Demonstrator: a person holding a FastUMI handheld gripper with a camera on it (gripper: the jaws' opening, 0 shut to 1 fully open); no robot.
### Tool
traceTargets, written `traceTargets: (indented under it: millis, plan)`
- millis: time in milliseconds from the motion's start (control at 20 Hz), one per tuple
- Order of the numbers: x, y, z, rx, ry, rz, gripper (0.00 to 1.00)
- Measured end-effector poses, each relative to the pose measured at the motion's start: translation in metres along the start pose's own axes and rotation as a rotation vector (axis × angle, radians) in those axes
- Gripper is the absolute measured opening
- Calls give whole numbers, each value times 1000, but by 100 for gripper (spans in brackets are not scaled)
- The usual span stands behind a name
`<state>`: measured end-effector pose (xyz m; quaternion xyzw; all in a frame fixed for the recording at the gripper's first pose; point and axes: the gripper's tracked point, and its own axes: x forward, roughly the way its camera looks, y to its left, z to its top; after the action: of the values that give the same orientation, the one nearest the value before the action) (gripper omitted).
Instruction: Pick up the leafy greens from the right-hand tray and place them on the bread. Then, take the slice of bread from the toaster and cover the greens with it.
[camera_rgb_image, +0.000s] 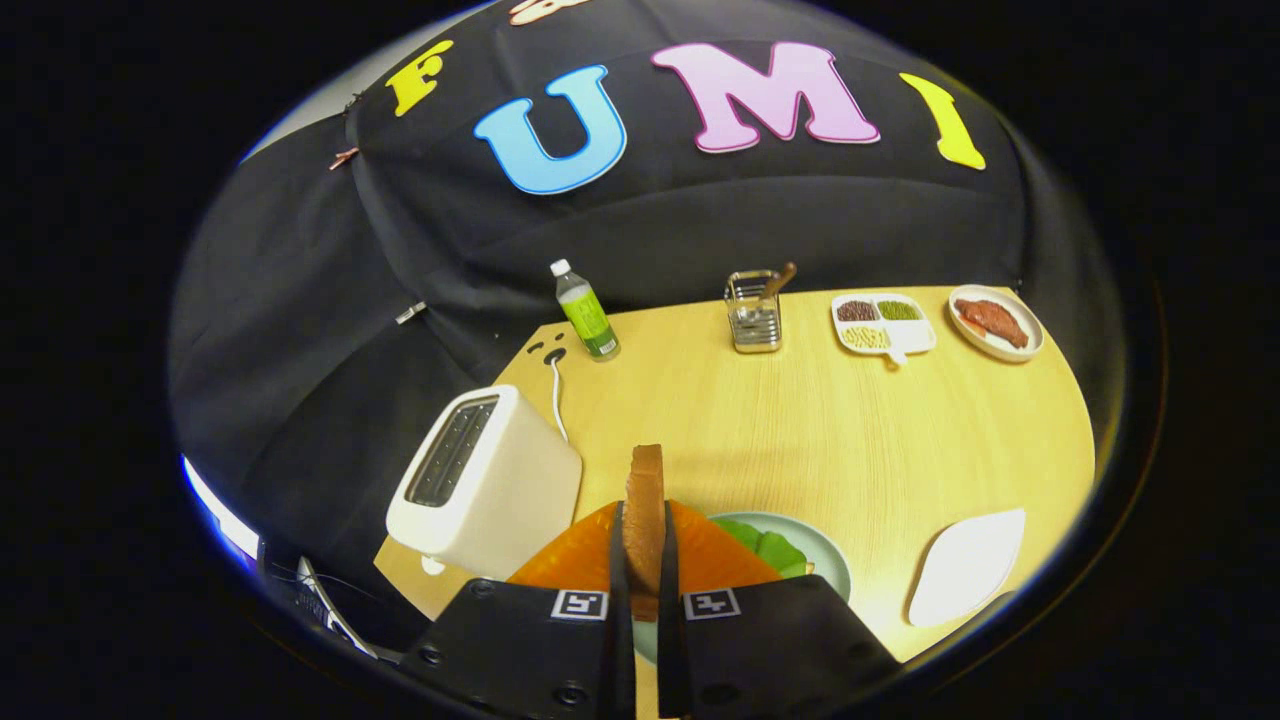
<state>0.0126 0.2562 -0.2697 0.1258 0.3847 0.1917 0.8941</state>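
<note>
- The bread slice (646, 510) is clamped upright, edge-on, between the tongs (645, 560), long axis pointing ahead.
- Greens (770, 548) are seen on the plate (828, 565), on the wooden surface (800, 430).

The fisheye rides the tongs (640, 540), looking forward and down across the table (850, 440) (wall beyond).

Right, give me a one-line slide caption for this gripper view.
Gripper shut on a bread slice held upright above the greens on the plate, toaster alongside.
</note>
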Motion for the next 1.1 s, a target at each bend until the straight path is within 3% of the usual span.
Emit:
traceTargets:
  millis: [450,600,700,1000,1100]
  plan:
    - [10,-50,-43,82,69,-76,14]
    - [7,-78,-58,73,94,-141,23]
    - [3,-98,-65,53,108,-194,38]
    - [-21,-129,-43,-28,42,-259,100]
    - [-39,-133,-19,-81,-25,-270,99]
